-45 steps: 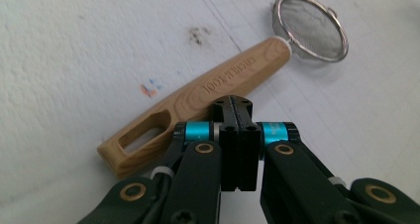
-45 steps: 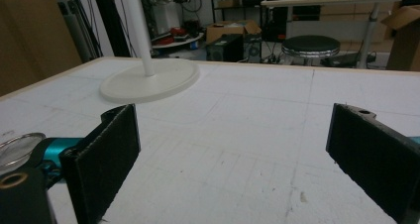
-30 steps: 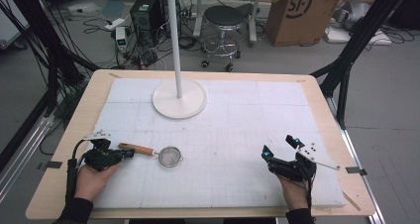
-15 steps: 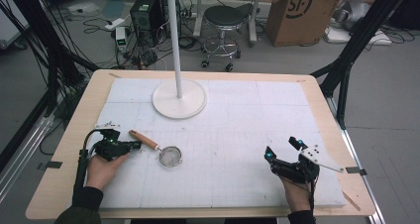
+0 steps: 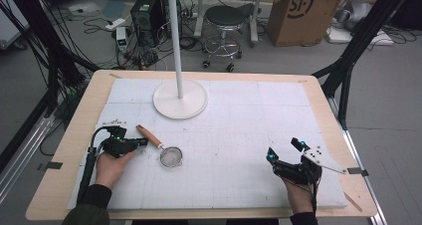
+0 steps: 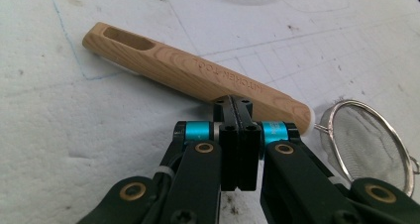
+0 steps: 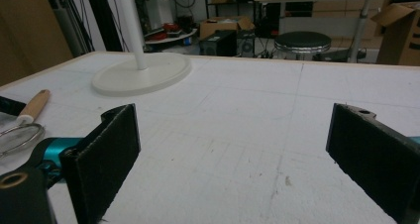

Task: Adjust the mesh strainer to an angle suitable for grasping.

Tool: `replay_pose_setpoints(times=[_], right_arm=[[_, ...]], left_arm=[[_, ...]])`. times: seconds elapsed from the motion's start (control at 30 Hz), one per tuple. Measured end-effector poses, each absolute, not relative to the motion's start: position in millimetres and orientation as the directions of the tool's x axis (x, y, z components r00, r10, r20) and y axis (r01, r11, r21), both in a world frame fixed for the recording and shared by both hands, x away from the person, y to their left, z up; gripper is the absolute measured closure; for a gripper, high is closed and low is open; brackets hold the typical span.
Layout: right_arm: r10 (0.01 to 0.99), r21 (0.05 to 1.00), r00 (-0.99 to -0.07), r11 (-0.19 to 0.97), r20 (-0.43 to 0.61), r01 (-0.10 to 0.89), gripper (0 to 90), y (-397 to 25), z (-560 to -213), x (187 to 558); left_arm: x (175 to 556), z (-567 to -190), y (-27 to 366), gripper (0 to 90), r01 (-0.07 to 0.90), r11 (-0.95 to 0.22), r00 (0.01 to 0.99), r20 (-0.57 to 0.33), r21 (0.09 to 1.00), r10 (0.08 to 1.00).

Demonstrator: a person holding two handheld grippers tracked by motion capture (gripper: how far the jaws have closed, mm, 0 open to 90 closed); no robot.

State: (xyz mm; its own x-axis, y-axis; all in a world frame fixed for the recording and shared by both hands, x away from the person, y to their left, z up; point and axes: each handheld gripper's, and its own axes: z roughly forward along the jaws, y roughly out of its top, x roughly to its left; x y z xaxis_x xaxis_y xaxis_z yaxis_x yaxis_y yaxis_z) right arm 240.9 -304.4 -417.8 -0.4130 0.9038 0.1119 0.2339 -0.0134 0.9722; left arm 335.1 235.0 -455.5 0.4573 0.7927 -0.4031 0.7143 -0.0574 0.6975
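Observation:
A small strainer lies on the white mat at the left, with a wooden handle (image 5: 149, 136) and a round wire mesh bowl (image 5: 171, 157). My left gripper (image 5: 144, 142) is shut with nothing between its jaws. In the left gripper view its tips (image 6: 236, 102) rest against the near side of the wooden handle (image 6: 188, 73), close to the mesh bowl (image 6: 369, 140). My right gripper (image 5: 283, 149) is open near the front right of the mat, its jaws wide apart over bare mat (image 7: 233, 149). The strainer's handle (image 7: 33, 105) shows far off at the left of the right gripper view.
A white stand with a round base (image 5: 180, 99) and a tall pole (image 5: 174, 36) rises at the back of the mat. Beyond the table's far edge are a stool (image 5: 227, 16), a cardboard box (image 5: 298, 8) and cables on the floor.
My left gripper has moved away from the table's front edge and rightward along the handle. The handle has swung farther from the person while the mesh bowl stayed put. The right gripper barely moved.

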Motion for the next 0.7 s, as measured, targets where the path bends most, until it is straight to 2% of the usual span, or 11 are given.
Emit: replay_pose_setpoints(times=[0.27, 0.37, 0.7], right_arm=[[0.904, 0.972, -0.412, -0.016, 0.114, 0.234, 5.5, -306, -418, 241], [0.904, 0.973, -0.412, -0.016, 0.114, 0.232, 5.5, -305, -417, 241], [0.905, 0.972, -0.408, -0.029, 0.124, 0.233, 5.5, -309, -418, 241]], left_arm=[[325, -445, 212, 90.0, 0.685, -0.054, 0.505, -0.42, 0.727, 0.754], [326, -443, 196, 90.0, 0.679, -0.088, 0.526, -0.399, 0.729, 0.751], [346, -434, 157, 90.0, 0.687, -0.134, 0.537, -0.374, 0.714, 0.756]])
